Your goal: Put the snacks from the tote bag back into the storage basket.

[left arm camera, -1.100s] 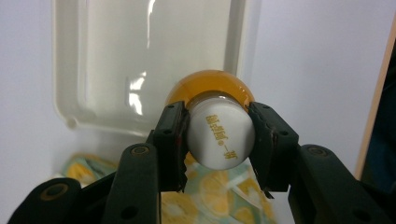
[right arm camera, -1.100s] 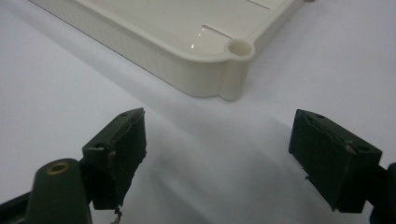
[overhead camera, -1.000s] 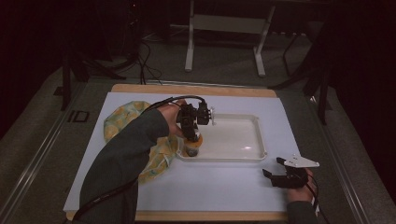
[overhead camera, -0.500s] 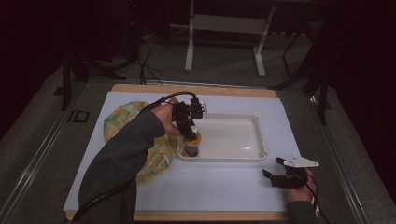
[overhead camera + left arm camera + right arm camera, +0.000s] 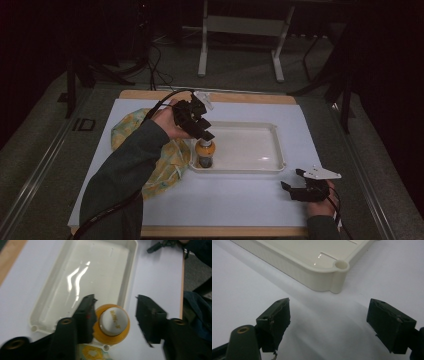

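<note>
A small orange bottle point(image 5: 205, 152) with a white cap stands upright in the near left corner of the cream tray point(image 5: 272, 145). My left gripper point(image 5: 204, 132) hovers just above the bottle, open. In the left gripper view the cap point(image 5: 112, 323) sits between the spread jaws, close to the left one, with my left gripper point(image 5: 115, 300) over the tray's bare floor point(image 5: 87, 277). My right gripper point(image 5: 291, 178) rests open on the white mat, right of the tray's near right corner point(image 5: 340, 266). Nothing lies between the jaws of my right gripper point(image 5: 329, 305).
A yellow patterned cloth point(image 5: 125, 131) lies crumpled left of the tray, partly under the left forearm; a corner of the cloth point(image 5: 92, 353) peeks below the bottle. The white mat point(image 5: 240, 202) covers a wooden table, and dark floor and metal stands lie beyond.
My left gripper has risen off the bottle and drawn slightly left, leaving it standing in the tray. The right gripper has stayed put.
</note>
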`<action>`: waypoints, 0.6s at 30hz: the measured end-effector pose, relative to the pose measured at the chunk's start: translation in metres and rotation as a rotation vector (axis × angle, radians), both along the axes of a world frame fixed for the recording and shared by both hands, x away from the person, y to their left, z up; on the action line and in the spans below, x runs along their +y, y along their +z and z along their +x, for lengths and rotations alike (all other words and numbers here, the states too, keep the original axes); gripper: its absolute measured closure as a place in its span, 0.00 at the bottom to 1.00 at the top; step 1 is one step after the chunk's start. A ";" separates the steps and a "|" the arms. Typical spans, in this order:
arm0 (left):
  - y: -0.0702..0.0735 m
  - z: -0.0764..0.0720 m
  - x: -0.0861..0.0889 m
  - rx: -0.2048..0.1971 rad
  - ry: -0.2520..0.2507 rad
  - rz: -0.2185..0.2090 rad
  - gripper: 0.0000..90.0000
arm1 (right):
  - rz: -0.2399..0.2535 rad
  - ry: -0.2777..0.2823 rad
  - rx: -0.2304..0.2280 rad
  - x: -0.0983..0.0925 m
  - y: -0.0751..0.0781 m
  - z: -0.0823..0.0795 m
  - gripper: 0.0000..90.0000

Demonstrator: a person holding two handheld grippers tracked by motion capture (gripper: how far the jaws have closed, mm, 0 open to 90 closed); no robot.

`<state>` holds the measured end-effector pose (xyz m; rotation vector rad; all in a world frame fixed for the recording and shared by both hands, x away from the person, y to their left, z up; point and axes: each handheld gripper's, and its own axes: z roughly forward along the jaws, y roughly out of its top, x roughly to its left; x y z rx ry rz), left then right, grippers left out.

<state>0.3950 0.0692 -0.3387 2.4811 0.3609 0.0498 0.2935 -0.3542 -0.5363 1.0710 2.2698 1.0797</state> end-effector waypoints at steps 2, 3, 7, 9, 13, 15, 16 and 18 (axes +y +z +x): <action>0.000 0.000 0.005 -0.006 0.019 -0.028 0.59 | 0.000 -0.001 0.000 0.000 0.000 0.000 0.21; 0.000 0.001 0.007 -0.003 0.030 -0.037 0.59 | 0.000 -0.001 0.000 0.000 0.000 0.000 0.21; -0.002 0.001 0.015 -0.022 0.079 -0.054 0.60 | 0.001 -0.001 0.001 0.000 0.000 0.000 0.21; -0.003 0.000 0.018 -0.040 0.104 -0.051 0.61 | 0.000 -0.001 0.001 0.000 0.000 0.000 0.21; -0.006 -0.002 0.024 -0.070 0.158 -0.055 0.61 | -0.001 -0.002 0.001 0.000 0.000 0.000 0.21; -0.009 -0.002 0.028 -0.088 0.176 -0.042 0.60 | -0.001 -0.003 0.004 0.000 0.000 0.000 0.21; -0.010 -0.003 0.030 -0.095 0.189 -0.036 0.59 | -0.002 -0.004 0.004 0.000 0.000 0.000 0.21; -0.014 -0.004 0.038 -0.089 0.205 -0.055 0.59 | -0.005 -0.006 0.006 0.001 0.000 0.001 0.21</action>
